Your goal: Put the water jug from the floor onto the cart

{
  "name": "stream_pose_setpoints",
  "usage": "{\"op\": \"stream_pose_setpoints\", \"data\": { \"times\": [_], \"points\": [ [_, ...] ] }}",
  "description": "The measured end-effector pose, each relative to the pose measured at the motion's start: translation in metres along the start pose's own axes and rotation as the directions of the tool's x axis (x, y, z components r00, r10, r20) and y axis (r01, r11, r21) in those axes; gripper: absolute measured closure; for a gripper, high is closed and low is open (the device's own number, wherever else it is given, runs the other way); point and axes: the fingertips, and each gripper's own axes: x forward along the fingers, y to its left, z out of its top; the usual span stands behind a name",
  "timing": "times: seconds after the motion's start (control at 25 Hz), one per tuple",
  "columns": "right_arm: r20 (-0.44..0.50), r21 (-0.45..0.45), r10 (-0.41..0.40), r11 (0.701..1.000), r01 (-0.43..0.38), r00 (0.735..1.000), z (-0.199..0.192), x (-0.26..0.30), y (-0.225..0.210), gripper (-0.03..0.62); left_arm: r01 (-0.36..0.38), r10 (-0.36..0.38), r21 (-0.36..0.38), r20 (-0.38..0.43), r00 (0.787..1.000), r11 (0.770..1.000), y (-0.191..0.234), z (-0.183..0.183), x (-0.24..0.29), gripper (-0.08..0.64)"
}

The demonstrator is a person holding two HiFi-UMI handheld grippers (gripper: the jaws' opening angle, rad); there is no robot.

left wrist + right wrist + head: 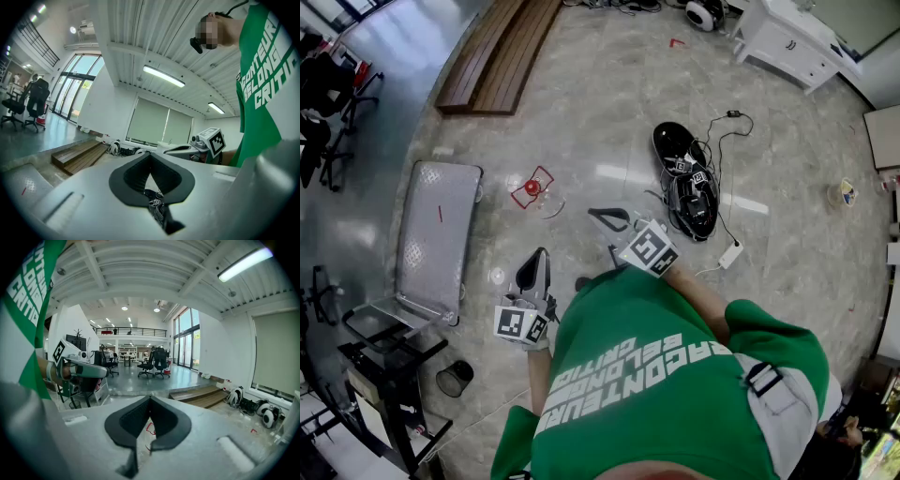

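Observation:
The water jug [533,190] is clear with a red cap and stands on the stone floor inside a red square mark. The cart [439,236], a flat grey platform trolley, lies to its left with its handle at the near end. My left gripper [542,255] is shut and empty, held near my body and short of the jug. My right gripper [596,215] is also shut and empty, to the right of the jug. In the right gripper view the red mark [149,428] shows through the gap below the closed tips, and the left gripper [77,370] appears at the left.
Black helmet-like gear with cables [687,184] lies on the floor to the right, with a white adapter [729,255] beside it. A wooden platform [499,54] and a white cabinet [787,39] stand farther off. Office chairs [328,103] are at the left, and a small black bin [455,378] sits near the cart handle.

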Motion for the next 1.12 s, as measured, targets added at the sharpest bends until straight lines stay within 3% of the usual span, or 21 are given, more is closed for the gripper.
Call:
{"op": "stream_pose_setpoints", "data": {
  "times": [0.16,0.64,1.12],
  "points": [
    [0.001,0.018,-0.025,1.0,0.024,1.0,-0.002,-0.004,-0.002,0.6,0.038,-0.039,-0.014,-0.031,0.999,0.999,0.002,-0.015,0.003,0.545],
    [0.041,0.031,-0.002,1.0,0.001,0.999,0.011,0.007,-0.004,0.598,0.026,-0.026,-0.002,-0.039,0.999,1.0,0.005,-0.014,0.004,0.545],
    [0.011,0.029,-0.018,0.999,0.018,1.0,0.01,0.014,0.006,0.598,0.036,-0.037,-0.045,-0.032,0.999,0.998,0.014,-0.017,-0.01,0.545]
  ]
}}
